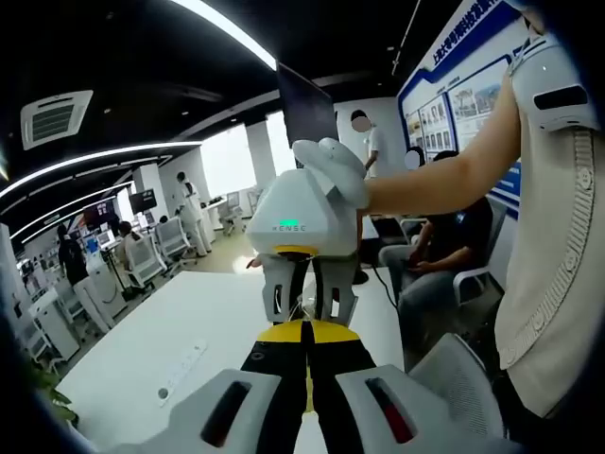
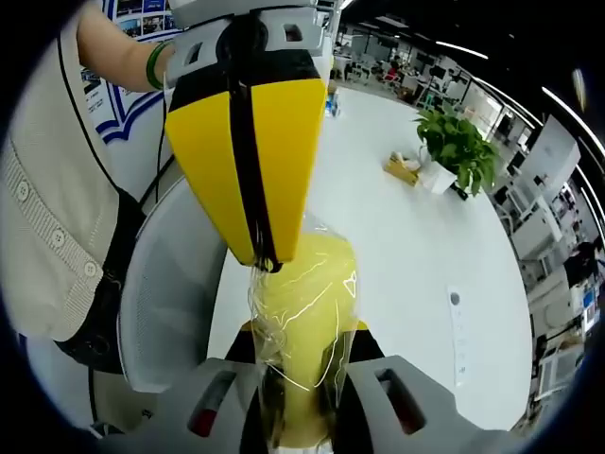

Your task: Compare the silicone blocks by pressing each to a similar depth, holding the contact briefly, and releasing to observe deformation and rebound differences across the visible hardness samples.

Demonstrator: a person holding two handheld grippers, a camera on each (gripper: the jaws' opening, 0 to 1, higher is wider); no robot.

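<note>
Both jaws of the left gripper (image 1: 307,355) meet tip to tip in the left gripper view, their yellow ends pressed together with no gap showing. Facing them, the right gripper (image 1: 308,301) points back across the white table (image 1: 170,331), and something pale and shiny sits between its jaws.

Seen from the right gripper view, the right gripper (image 2: 301,364) is clamped on a yellow block (image 2: 307,322) wrapped in clear film, which stands up between its jaws. The yellow tips of the left gripper (image 2: 263,255) come down from above and touch the top of the wrapped block on its left side.

Further along the table stand a potted plant (image 2: 457,147) and a small yellow box (image 2: 402,168) just beside it. A white power strip (image 2: 458,331) lies near the table's right edge. A grey chair (image 2: 170,284) sits at the table's left, next to a person's sleeve (image 2: 47,189).
</note>
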